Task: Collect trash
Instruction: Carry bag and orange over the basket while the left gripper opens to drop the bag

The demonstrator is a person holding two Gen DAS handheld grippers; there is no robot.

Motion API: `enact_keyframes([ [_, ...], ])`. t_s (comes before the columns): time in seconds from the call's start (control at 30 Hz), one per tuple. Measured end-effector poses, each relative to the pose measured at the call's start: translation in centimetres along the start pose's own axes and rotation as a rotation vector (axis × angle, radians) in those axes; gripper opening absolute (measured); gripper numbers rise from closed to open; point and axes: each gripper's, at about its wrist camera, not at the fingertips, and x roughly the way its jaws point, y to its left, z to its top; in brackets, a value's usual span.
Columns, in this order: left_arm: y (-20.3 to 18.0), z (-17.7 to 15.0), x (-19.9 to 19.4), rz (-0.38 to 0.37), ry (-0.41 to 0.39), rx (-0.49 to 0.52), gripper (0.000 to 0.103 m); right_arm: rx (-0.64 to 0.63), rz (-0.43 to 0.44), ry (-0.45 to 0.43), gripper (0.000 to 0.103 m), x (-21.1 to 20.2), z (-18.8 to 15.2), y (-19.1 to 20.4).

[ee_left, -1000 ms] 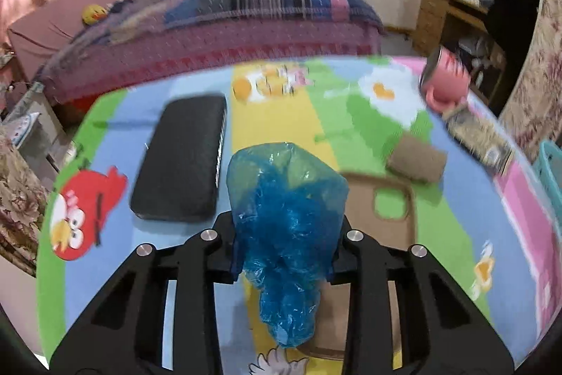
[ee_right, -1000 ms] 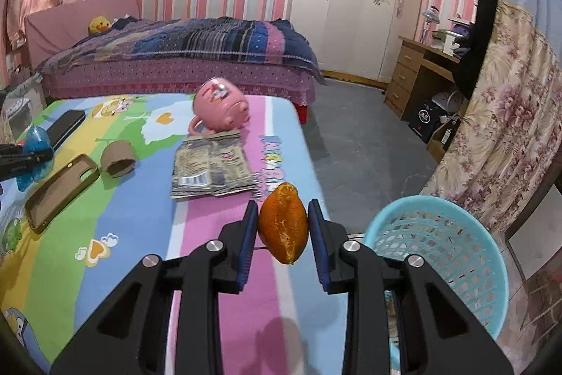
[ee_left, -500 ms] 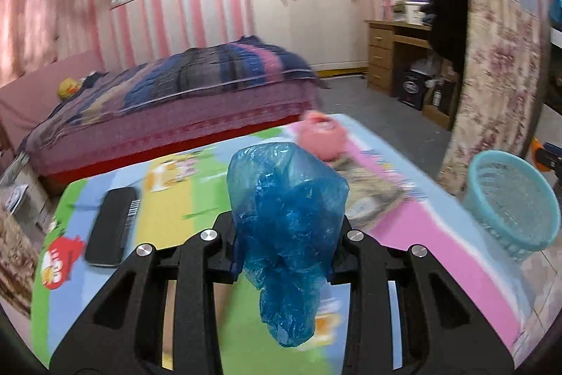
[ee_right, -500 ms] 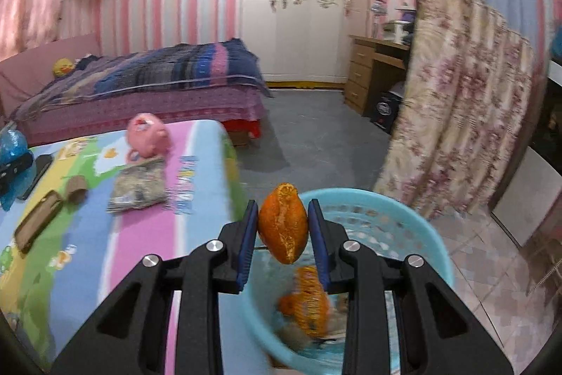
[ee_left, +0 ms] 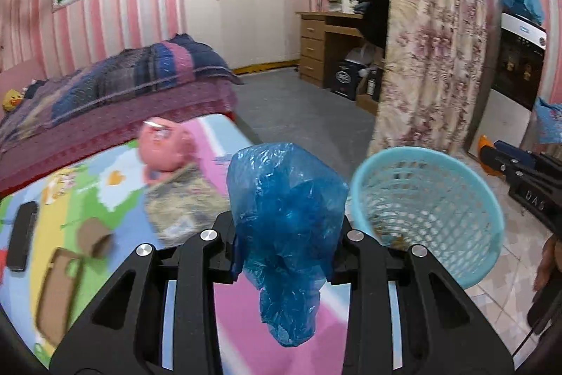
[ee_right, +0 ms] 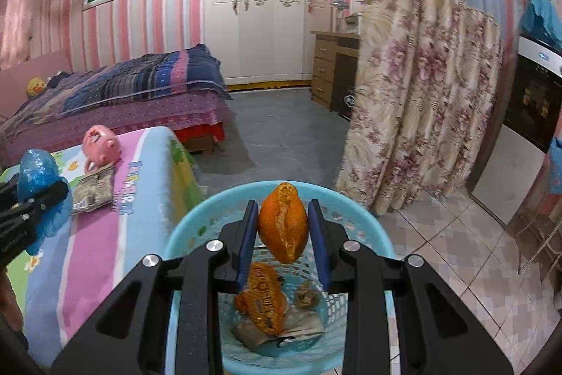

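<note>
My left gripper is shut on a crumpled blue plastic bag and holds it above the table's right end, left of the light blue mesh basket. My right gripper is shut on an orange peel and holds it over the basket, which has an orange wrapper and other scraps inside. The left gripper and its bag also show at the left of the right wrist view. The right gripper shows at the right edge of the left wrist view.
The table with a colourful cartoon cloth carries a pink mug, a snack packet, a brown roll, a phone case and a black case. A floral curtain hangs behind the basket. A bed stands behind the table.
Both grippers have swung right from the table toward the basket. The right gripper with the peel now hangs over the basket; the left one with the bag has come up beside it.
</note>
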Motion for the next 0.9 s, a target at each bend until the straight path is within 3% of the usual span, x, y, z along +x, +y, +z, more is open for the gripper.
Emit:
enact_keyframes([
  [0.2,-4.4,0.6,2.4,-0.076,0.028,0.035,0.032,0.038,-0.024,-0.003,0.03,0.3,-0.1,-1.7],
  [0.57,-10.0,2.0,5.5,-0.134,0.051,0.095,0.035,0.144,-0.083,-0.028,0.03,-0.2,-0.2,-5.3],
  [0.6,-10.3,2.0,5.7,-0.128,0.052,0.103,0.042,0.149,-0.084,-0.028,0.03,-0.1,-0.3,-5.4],
  [0.63,-10.5,2.1,6.0,-0.123,0.057,0.105,0.057,0.15,-0.085,-0.027,0.03,-0.1,-0.3,-5.4],
  [0.7,-10.2,2.0,6.0,-0.102,0.049,0.094,0.069,0.145,-0.085,-0.021,0.03,0.1,-0.4,-5.3],
  [0.9,-7.8,1.8,5.4,-0.028,0.019,0.089,0.088,0.133,-0.084,-0.01,0.03,0.5,-0.6,-4.9],
])
